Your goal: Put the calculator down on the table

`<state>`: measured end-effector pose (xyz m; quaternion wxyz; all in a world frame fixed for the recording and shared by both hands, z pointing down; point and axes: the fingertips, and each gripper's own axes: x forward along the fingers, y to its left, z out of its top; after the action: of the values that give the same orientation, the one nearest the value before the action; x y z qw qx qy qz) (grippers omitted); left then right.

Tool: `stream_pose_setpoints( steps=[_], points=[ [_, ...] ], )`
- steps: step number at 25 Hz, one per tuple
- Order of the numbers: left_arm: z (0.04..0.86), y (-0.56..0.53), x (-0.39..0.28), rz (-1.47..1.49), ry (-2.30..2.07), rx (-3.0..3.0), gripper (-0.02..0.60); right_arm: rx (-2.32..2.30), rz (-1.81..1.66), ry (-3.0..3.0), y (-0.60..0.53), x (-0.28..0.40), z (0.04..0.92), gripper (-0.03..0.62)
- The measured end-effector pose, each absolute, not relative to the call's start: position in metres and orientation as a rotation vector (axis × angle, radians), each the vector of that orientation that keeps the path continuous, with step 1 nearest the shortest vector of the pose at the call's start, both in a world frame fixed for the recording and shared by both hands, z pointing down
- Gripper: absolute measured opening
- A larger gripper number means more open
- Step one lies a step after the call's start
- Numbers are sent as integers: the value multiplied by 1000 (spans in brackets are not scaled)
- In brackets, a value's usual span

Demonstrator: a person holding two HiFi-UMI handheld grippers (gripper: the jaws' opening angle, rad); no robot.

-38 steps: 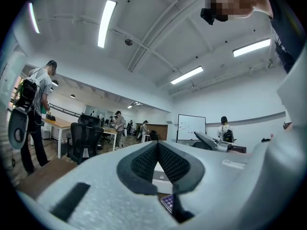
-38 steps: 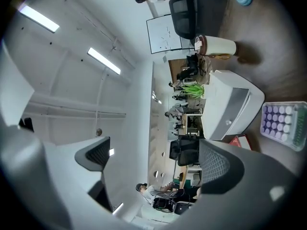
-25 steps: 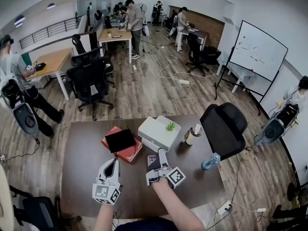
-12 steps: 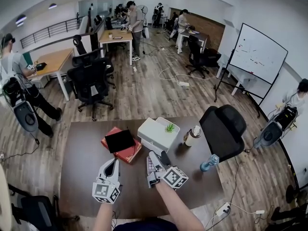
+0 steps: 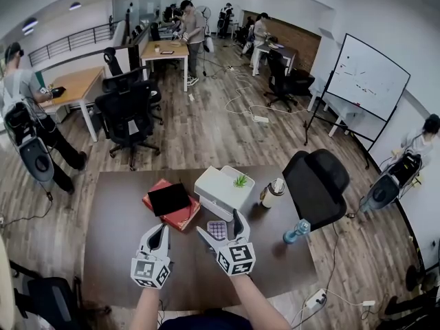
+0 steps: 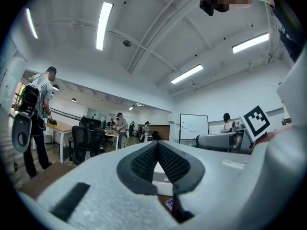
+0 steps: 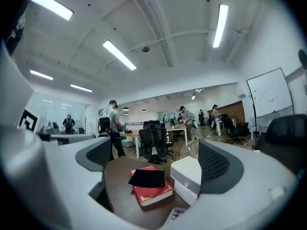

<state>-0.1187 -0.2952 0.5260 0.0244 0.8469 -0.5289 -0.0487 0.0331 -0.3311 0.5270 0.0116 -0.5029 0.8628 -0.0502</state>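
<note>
The calculator [image 5: 216, 230], pale with purple keys, lies flat on the dark brown table [image 5: 113, 253] near its middle. My right gripper [image 5: 218, 224] is open, one finger on each side of the calculator and nothing clamped between them. In the right gripper view the right gripper [image 7: 156, 158] shows wide-spread jaws, with the calculator's [image 7: 175, 215] keys just visible at the bottom edge. My left gripper [image 5: 159, 231] hovers to the left of the calculator, shut with nothing in it. In the left gripper view its pads [image 6: 144, 161] meet at the tip.
A red book [image 5: 177, 216] with a black flat item [image 5: 168, 199] on top lies behind the grippers. A white box [image 5: 220, 188] with a small green plant stands beside it, then a cup [image 5: 271, 193] and a blue bottle [image 5: 296, 232]. A black office chair [image 5: 317, 184] stands at the table's right.
The right gripper has opened and let go of the calculator, which now rests on the table. It has also turned and drawn back slightly. The left gripper has stayed put.
</note>
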Motion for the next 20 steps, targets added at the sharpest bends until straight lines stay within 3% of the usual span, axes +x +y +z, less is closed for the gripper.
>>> stream_pose_setpoints(
  steps=[20],
  points=[
    [524,-297,-116,-157,-1639,2627,-3,-1736,-75,2651,-326,100,533,569]
  ],
)
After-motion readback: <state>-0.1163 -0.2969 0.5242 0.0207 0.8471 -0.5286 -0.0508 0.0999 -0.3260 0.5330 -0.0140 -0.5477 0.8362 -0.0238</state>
